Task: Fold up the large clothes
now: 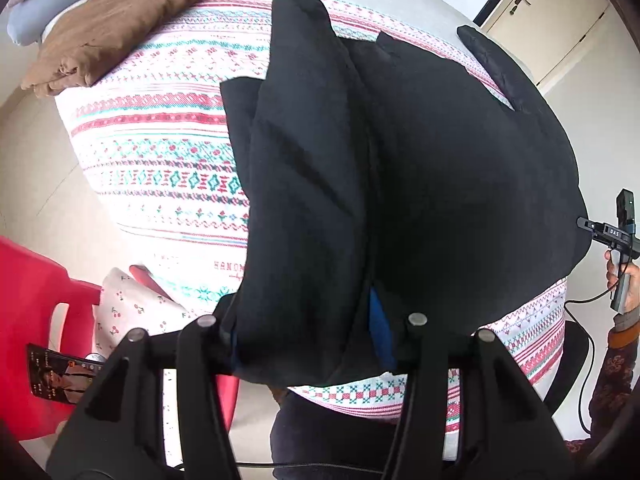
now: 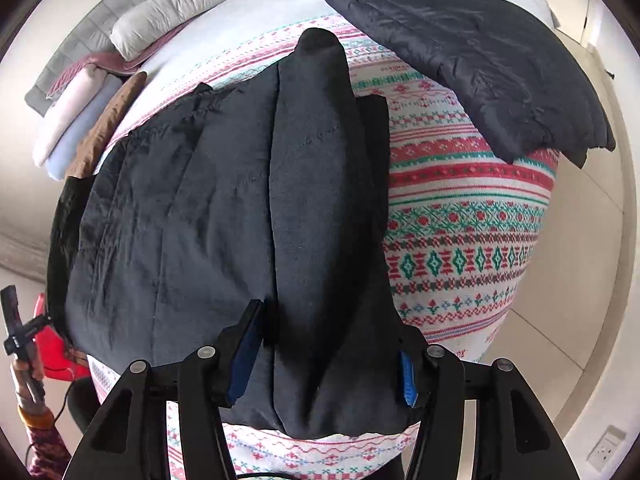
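A large black padded jacket [image 1: 420, 184] lies on a bed with a red, green and white patterned cover [image 1: 160, 152]. In the left wrist view a sleeve [image 1: 304, 184] is folded along the body, and my left gripper [image 1: 312, 340] stands open around its near end. In the right wrist view the same jacket [image 2: 172, 240] fills the middle, with the folded sleeve [image 2: 316, 200] running away from me. My right gripper [image 2: 326, 360] is open, its blue pads [image 2: 408, 376] on either side of the sleeve's near end. The right gripper also shows in the left wrist view [image 1: 612, 236].
A second dark quilted garment [image 2: 460, 60] lies at the bed's far right corner. Folded clothes, brown [image 1: 120, 20] on top, are stacked at the far left with a pillow [image 2: 180, 12]. A red plastic chair [image 1: 32, 320] stands by the bed's near left.
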{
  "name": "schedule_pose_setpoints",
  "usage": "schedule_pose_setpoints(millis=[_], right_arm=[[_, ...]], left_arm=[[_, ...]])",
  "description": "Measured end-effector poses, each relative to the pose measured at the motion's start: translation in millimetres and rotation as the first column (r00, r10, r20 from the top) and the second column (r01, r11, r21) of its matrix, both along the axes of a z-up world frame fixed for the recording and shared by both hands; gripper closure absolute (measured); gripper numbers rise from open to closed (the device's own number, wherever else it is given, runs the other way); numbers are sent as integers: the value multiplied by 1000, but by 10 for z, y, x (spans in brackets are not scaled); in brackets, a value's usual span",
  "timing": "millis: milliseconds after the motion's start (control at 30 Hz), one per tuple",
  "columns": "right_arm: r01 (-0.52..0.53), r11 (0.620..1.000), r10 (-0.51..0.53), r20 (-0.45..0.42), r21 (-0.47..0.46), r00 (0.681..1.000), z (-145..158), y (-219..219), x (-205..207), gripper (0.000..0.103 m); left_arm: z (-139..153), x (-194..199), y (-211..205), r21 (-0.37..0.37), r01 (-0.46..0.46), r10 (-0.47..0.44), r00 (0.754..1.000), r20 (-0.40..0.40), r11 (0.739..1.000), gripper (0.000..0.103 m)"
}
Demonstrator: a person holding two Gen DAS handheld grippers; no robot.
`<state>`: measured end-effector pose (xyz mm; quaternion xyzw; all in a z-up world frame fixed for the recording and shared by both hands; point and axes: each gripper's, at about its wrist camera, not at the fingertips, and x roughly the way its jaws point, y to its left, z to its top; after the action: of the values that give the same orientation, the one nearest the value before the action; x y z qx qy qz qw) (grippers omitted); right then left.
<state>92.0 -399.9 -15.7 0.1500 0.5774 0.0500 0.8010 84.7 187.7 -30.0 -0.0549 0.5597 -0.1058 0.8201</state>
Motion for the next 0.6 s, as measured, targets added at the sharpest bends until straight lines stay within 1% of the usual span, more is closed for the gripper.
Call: schedule_pose_setpoints(millis=[33, 67, 100, 167, 200, 233, 300, 333, 367, 400, 500, 600], right_arm=[[14, 1000, -14, 14, -1, 1000, 59, -53, 2, 43], [28, 999, -27, 37, -16, 999, 143, -101, 21, 41], [34, 999, -32, 66, -29, 997, 219, -136, 47, 40], [32, 999, -28, 103, -35, 994, 323, -167, 135, 35], [29, 999, -24, 115, -40, 993, 350, -161, 180, 35], [28, 998, -22, 127, -49, 992, 366, -130, 250, 35], [24, 997, -11, 159, -79, 987, 402, -45, 406, 35], [22, 995, -5, 174, -94, 985, 411, 21, 504, 35], [25, 994, -5, 188, -106, 982, 421, 66, 591, 35], [35, 993, -12, 196, -116, 981, 394, 98, 691, 35], [53, 990, -26, 201, -129, 979, 282, 131, 969, 35], [60, 989, -33, 200, -132, 979, 186, 145, 1213, 35]], left_arm=[[121, 6, 11, 42, -16, 14, 999, 49, 999, 42], [228, 24, 21, 83, -32, 23, 994, 104, 996, 37], [339, 49, 27, 108, -44, 27, 988, 151, 993, 31], [493, 168, -5, 109, -44, 21, 980, 199, 993, 29], [519, 266, -35, 107, -42, 20, 979, 203, 993, 29], [510, 385, -76, 121, -37, 12, 979, 205, 992, 29], [438, 628, -210, 185, -23, -16, 978, 206, 983, 29], [385, 764, -274, 220, -31, -13, 980, 197, 975, 29], [310, 822, -314, 238, -43, -1, 983, 185, 970, 29], [265, 932, -351, 238, -49, 8, 985, 171, 970, 29], [83, 1208, -399, 207, -47, 20, 991, 131, 977, 30], [-127, 1478, -414, 241, -67, 45, 995, 94, 968, 34]])
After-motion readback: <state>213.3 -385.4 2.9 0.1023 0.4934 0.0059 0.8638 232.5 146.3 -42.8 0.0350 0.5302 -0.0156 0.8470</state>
